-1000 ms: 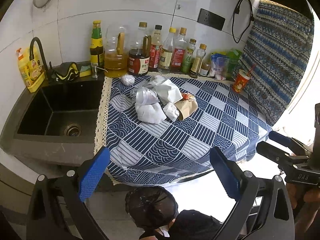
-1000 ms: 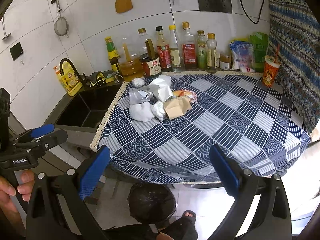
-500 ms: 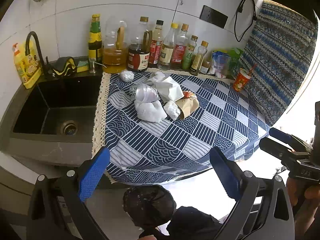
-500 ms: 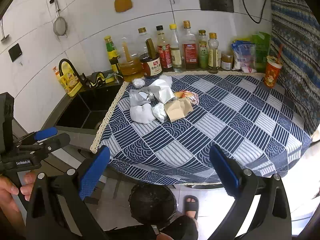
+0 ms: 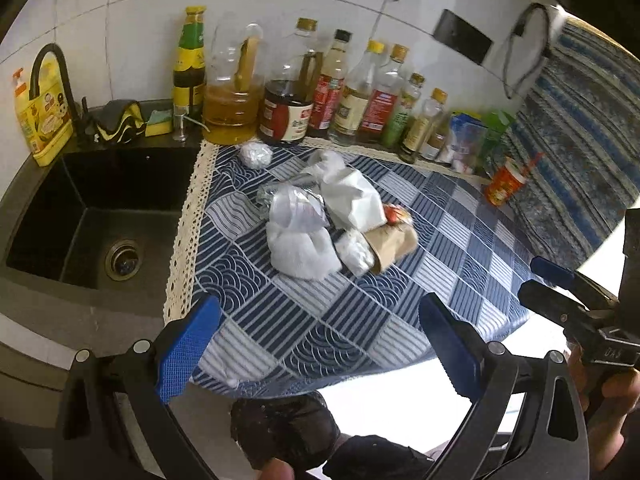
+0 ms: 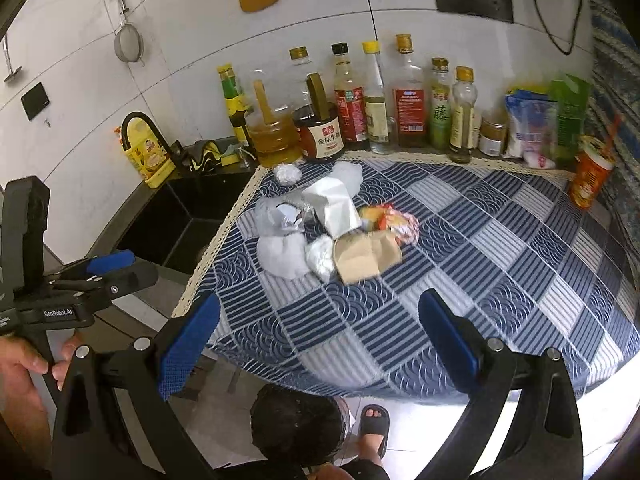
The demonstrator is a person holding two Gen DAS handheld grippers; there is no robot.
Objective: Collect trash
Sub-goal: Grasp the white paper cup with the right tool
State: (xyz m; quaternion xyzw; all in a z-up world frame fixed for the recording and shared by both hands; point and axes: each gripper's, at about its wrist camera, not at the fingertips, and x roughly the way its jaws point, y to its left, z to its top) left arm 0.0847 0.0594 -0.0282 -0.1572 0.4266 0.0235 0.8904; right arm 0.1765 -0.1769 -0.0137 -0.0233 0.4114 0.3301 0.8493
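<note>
The trash pile (image 5: 336, 224) (white bags, crumpled foil, a brown paper bag (image 6: 366, 254)) lies at frame centre on the counter (image 5: 400, 300), which is covered by a blue patterned cloth. A row of bottles (image 6: 380, 96) lines the wall behind it; a black sink (image 5: 96, 220) sits at left. No object stands between the fingers and the pile. A black-lined bin (image 6: 298, 426) at bottom centre is partly cut off; its contents are indistinct. Left gripper (image 5: 320, 348) and right gripper (image 6: 320, 344): fingers spread wide, holding nothing.
</note>
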